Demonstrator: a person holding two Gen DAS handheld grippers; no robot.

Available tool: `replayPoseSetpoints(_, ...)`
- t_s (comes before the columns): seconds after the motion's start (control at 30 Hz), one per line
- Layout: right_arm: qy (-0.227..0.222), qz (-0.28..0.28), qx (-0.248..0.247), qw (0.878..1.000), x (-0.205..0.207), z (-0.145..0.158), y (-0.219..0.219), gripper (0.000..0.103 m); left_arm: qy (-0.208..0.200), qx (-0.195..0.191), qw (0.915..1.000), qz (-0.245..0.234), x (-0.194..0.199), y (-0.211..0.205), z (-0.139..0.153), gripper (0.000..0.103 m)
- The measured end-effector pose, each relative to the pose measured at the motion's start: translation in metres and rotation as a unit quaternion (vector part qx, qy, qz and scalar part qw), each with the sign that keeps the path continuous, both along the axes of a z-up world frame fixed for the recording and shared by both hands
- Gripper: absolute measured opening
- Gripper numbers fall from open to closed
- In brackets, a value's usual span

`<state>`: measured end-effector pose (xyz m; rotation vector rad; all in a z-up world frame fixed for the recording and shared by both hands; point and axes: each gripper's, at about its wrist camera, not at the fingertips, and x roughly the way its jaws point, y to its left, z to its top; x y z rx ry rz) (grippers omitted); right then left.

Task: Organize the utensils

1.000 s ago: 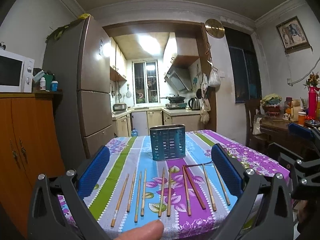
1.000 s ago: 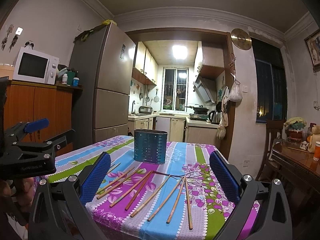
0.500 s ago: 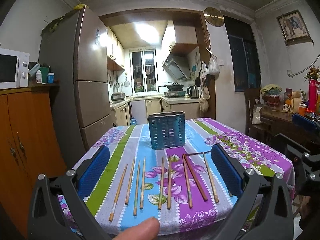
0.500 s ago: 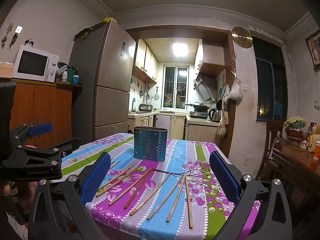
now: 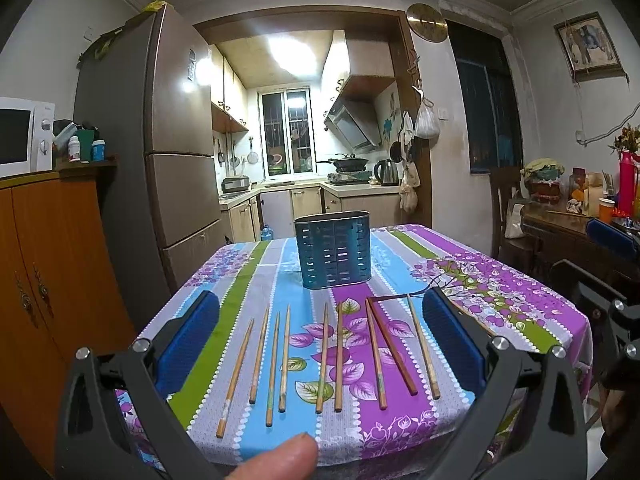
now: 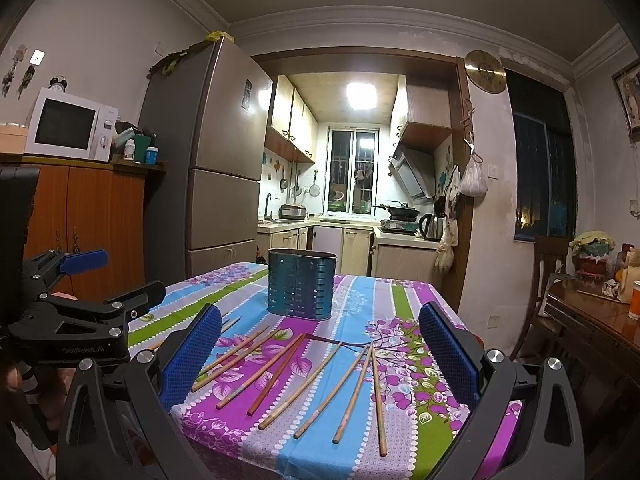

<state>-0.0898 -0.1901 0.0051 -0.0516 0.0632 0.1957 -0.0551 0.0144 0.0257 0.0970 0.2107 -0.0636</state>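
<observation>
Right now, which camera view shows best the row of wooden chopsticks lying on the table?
The left wrist view: the wooden chopsticks lie nearly straight ahead, spread side by side, ends visible. In the right wrist view the chopsticks appear slanted, and its own left finger hides some of them.

Left wrist view: taken from just off the near edge of the table (image 5: pixel 520 300), facing squarely along it toward the kitchen doorway. The left tool (image 5: pixel 320 344) frames the lower frame; the chopsticks (image 5: pixel 340 356) lie close below centre.

Right wrist view: taken from the same near edge, set further right and lower. The right tool (image 6: pixel 318 354) frames the bottom.

Shared ground: table, chopsticks, blue holder (image 5: pixel 333 249), fridge (image 6: pixel 216 152). Each view catches the other tool at its frame edge.
</observation>
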Motion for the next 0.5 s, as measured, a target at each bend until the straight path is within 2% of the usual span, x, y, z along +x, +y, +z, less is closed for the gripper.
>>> replayPoseSetpoints(0.5,0.006,0.002,-0.002,1.000,0.0061,-0.0038,0.0004,0.098,0.014,0.004,0.9999,0.002,0.0065,-0.0030,-0.0048,0.098)
